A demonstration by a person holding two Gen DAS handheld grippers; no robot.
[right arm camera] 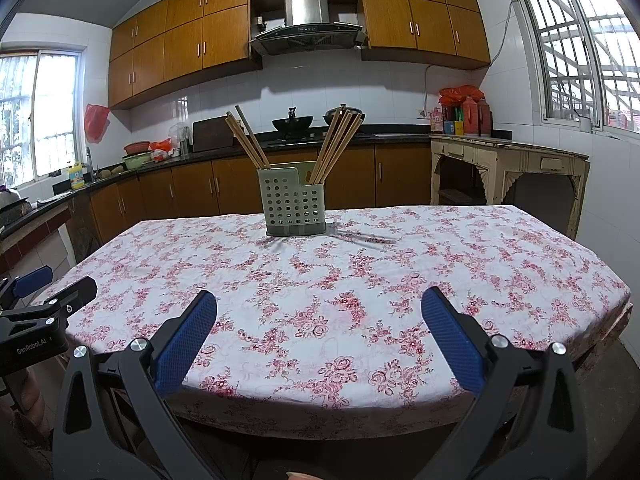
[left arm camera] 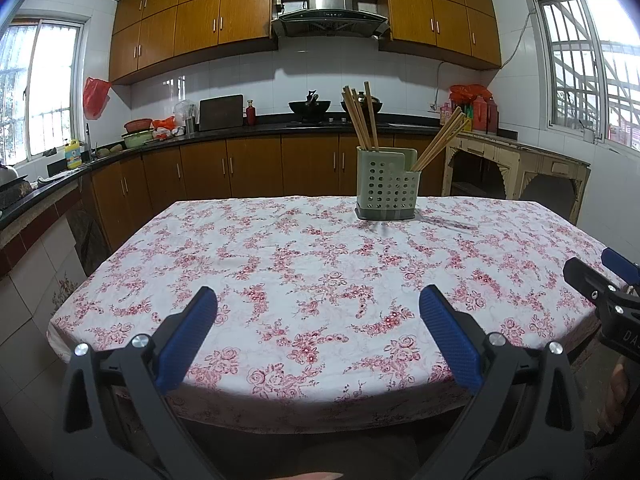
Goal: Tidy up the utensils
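While both hand-held grippers (left arm camera: 318, 304) (right arm camera: 320, 306) gape empty, chopsticks (right arm camera: 336, 144) fill the holder's (right arm camera: 294, 210) two compartments.

Utensil holder with chopsticks, far end of table.
Pale green perforated holder (right arm camera: 295, 207), upright, just above frame centre, two compartments. One bundle of wooden chopsticks (right arm camera: 249, 141) leans left in the taller compartment; second bundle (right arm camera: 337, 145) leans right in the lower.

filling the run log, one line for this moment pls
left gripper open, empty | right gripper open, empty | chopsticks in holder | table
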